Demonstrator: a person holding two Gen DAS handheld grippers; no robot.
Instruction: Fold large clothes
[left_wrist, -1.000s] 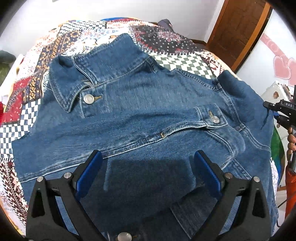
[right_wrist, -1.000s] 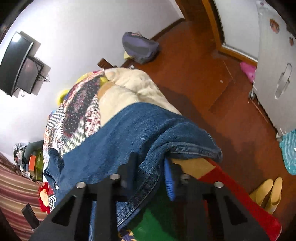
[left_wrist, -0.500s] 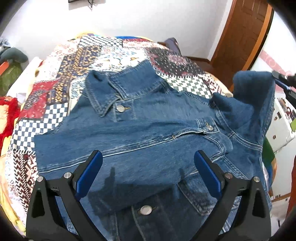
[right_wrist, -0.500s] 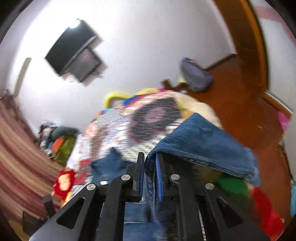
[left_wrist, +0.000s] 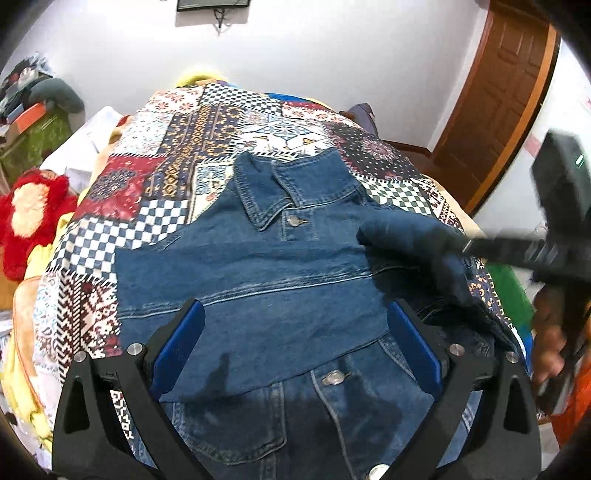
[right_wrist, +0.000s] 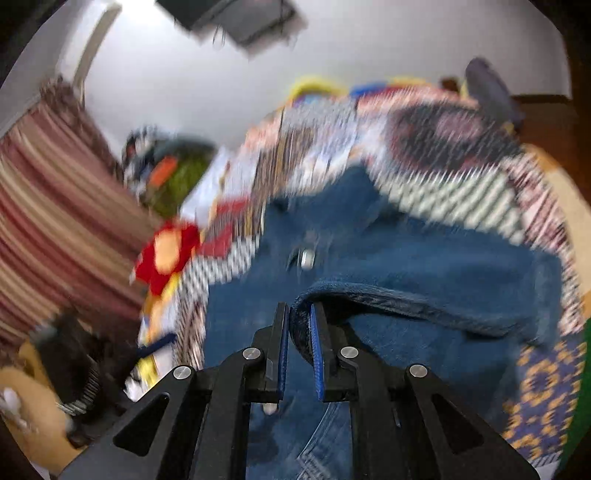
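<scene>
Left wrist view: blue denim jacket (left_wrist: 280, 280) lies front-up on a bed covered by a multicoloured patchwork quilt (left_wrist: 173, 173), collar toward the far white wall. The near-left part is already folded across the chest, its straight edge ending just above a metal button (left_wrist: 334, 377). Left tool (left_wrist: 295, 349) hovers over the jacket, blue pads spread wide, nothing between them. At right, the jacket's right sleeve (left_wrist: 410, 236) is lifted off the quilt and carried in over the chest; the black right tool (left_wrist: 466, 246) pinches its end, blurred. A hand (left_wrist: 550, 328) shows at the right edge below it.

Right wrist view (heavy motion blur): right tool (right_wrist: 300, 314) is clamped on a thick fold of the denim sleeve (right_wrist: 399, 299), pads pressed on the cloth from both sides. Sleeve arcs away to the right above the jacket body. Red plush toy (right_wrist: 166, 254) sits beside the bed at left, striped curtain (right_wrist: 48, 206) beyond it.
</scene>
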